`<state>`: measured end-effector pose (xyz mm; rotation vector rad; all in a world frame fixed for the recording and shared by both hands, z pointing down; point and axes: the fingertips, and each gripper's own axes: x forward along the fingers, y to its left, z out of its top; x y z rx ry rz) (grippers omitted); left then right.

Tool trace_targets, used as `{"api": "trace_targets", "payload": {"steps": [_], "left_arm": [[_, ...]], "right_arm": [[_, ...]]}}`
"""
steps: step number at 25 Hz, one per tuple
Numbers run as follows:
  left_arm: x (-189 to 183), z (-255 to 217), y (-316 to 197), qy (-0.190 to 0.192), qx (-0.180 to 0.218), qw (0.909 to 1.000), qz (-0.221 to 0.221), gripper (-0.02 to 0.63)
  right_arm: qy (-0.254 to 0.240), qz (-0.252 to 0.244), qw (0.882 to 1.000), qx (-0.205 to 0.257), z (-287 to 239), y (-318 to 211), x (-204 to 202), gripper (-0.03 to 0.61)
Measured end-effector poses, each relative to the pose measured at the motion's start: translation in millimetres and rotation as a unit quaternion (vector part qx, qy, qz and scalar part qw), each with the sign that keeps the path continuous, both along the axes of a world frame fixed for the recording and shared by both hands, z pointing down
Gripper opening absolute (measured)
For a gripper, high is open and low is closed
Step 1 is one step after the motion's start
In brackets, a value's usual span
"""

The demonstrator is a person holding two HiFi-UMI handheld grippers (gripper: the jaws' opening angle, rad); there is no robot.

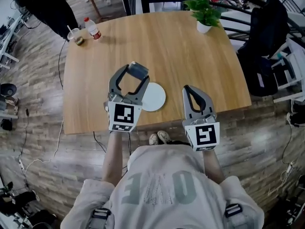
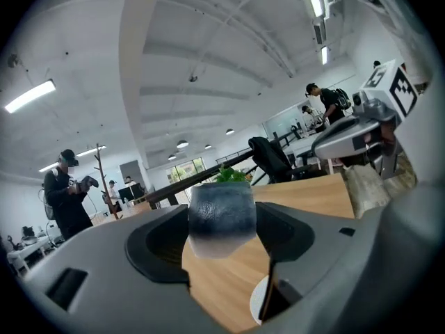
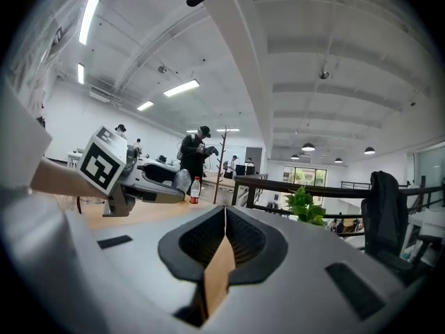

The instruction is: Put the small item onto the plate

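My left gripper (image 1: 137, 72) is shut on a small dark blue-grey block (image 1: 138, 70), held above the wooden table just left of the white round plate (image 1: 153, 97). In the left gripper view the block (image 2: 222, 218) sits clamped between the jaws of the left gripper (image 2: 222, 236), with a sliver of the plate (image 2: 258, 300) below right. My right gripper (image 1: 188, 88) hovers to the right of the plate, jaws pressed together with nothing in them; in the right gripper view the right gripper (image 3: 224, 218) shows its tips meeting.
At the table's far left stand a cup with a straw (image 1: 76, 36) and a red-capped bottle (image 1: 92, 28). A potted green plant (image 1: 205, 11) stands at the far right. A black chair with a bag (image 1: 267, 46) is off the table's right edge. Cables run across the floor.
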<state>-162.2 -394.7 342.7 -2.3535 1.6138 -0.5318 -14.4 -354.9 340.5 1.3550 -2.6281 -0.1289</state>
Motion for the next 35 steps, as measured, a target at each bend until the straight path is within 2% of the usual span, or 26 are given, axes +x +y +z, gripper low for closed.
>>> {"api": "trace_targets", "payload": {"steps": [4, 9, 12, 16, 19, 24, 29, 35], "left_arm": [[16.9, 51.7, 2.6, -0.058, -0.066, 0.9955, 0.033, 0.304], [30.2, 115.8, -0.3, -0.134, -0.144, 0.9764, 0.089, 0.304], [32.3, 153.3, 1.5, -0.172, -0.192, 0.9592, 0.116, 0.304], [36.3, 196.1, 11.0, -0.222, -0.27, 0.923, 0.161, 0.304], [36.7, 219.7, 16.2, -0.239, -0.32, 0.8987, 0.181, 0.304], [39.2, 248.3, 21.7, -0.247, -0.384, 0.8657, 0.207, 0.304], [42.9, 262.4, 29.3, -0.256, -0.415, 0.8448, 0.221, 0.304], [43.7, 273.8, 35.2, -0.264, -0.437, 0.8287, 0.23, 0.304]], "right_arm": [[0.009, 0.021, 0.999, -0.024, 21.3, 16.3, 17.7, 0.018], [0.016, 0.047, 0.998, -0.037, 35.6, 25.0, 39.7, 0.018], [0.015, 0.063, 0.997, -0.036, 37.9, 29.5, 48.3, 0.018], [0.01, 0.087, 0.995, -0.042, 38.3, 31.5, 62.5, 0.018], [0.011, 0.095, 0.995, -0.041, 38.4, 32.7, 68.6, 0.018], [0.004, 0.117, 0.992, -0.039, 37.4, 35.7, 78.5, 0.018], [0.002, 0.126, 0.991, -0.042, 39.0, 39.9, 85.6, 0.018], [0.003, 0.127, 0.991, -0.042, 38.8, 41.1, 88.3, 0.018]]}}
